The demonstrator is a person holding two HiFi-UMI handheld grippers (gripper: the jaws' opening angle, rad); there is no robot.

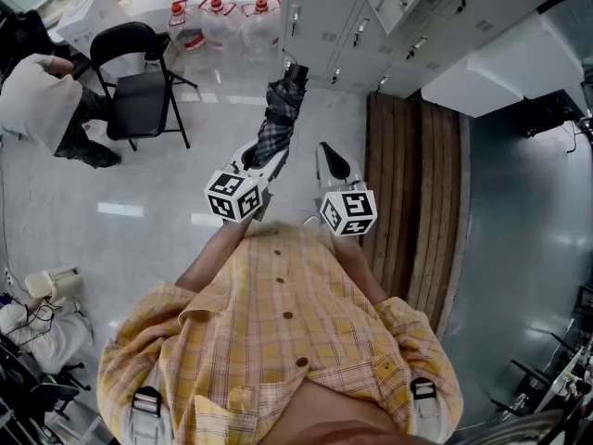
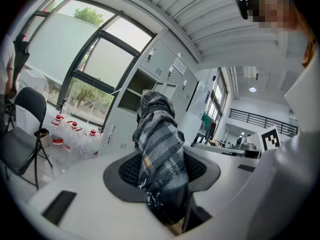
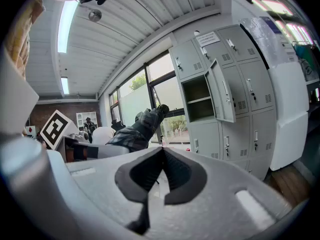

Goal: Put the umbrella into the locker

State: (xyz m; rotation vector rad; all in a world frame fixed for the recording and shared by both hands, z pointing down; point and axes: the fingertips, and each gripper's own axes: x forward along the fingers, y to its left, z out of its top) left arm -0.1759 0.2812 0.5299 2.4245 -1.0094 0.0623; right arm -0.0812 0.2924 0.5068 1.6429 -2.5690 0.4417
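Note:
A folded dark plaid umbrella (image 1: pixel 278 119) sticks forward and up out of my left gripper (image 1: pixel 264 163), which is shut on its lower part. In the left gripper view the umbrella (image 2: pixel 159 139) fills the gap between the jaws of the left gripper (image 2: pixel 163 170). My right gripper (image 1: pixel 334 162) is beside it on the right, shut with nothing in it; its pads (image 3: pixel 150 176) meet at the tip. The grey locker bank (image 3: pixel 235 99) stands ahead, and one locker (image 3: pixel 199 98) is open with its door (image 3: pixel 220 91) swung out. From the right gripper view, the umbrella (image 3: pixel 136 129) is on the left.
A black folding chair (image 1: pixel 139 72) stands on the tiled floor to the left, with a seated person (image 1: pixel 37 95) beyond it. Several large water bottles (image 1: pixel 222 17) stand by the window wall. A wooden floor strip (image 1: pixel 408 202) runs along the lockers (image 1: pixel 324 17) on the right.

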